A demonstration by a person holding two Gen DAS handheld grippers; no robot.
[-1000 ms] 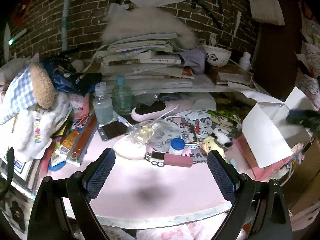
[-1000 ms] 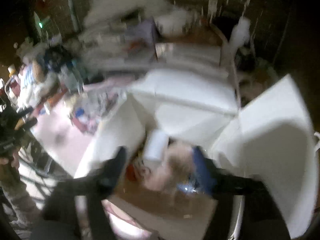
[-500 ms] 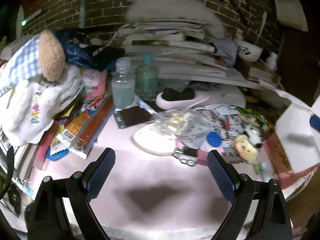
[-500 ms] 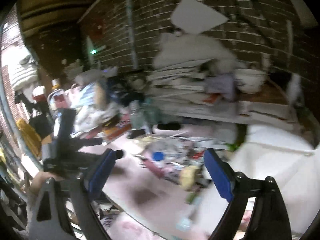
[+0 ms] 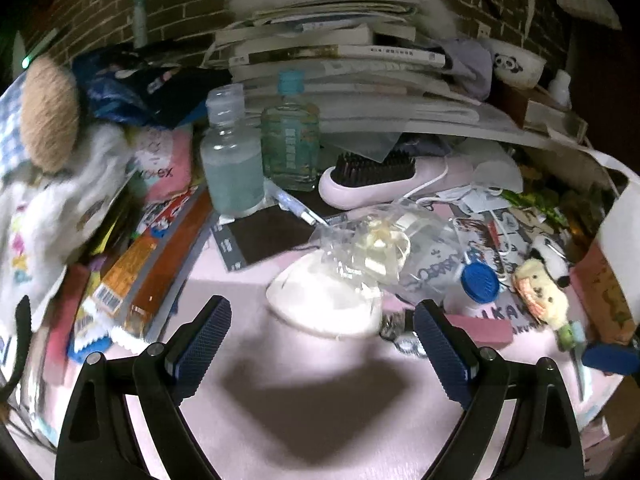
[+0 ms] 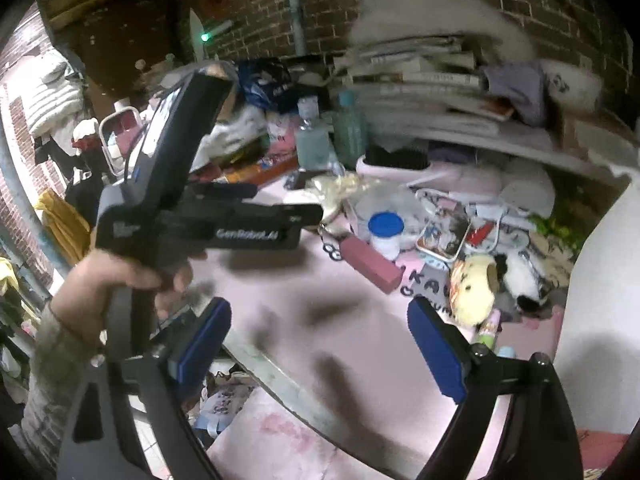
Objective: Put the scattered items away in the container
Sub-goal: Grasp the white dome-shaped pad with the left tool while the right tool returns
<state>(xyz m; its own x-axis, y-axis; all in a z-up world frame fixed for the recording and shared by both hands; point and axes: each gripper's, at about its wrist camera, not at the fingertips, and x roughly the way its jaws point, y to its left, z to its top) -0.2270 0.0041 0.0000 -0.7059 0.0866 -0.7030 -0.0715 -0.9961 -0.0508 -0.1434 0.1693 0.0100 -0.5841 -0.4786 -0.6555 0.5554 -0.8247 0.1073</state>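
Though the right view is blurred, both the left gripper and right gripper gape empty, white container cut off

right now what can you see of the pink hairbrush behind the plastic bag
The pink hairbrush lies flat on the pink table with its bed of dark bristles facing up. Its body looks like smooth, glossy plastic in a pale pink, rounded at the left end. A white cord trails from its right side. It sits just right of the green glass bottle, under the overhanging stack of books. Neither gripper touches it.

Crinkled glossy plastic bag, fuzzy plush toy
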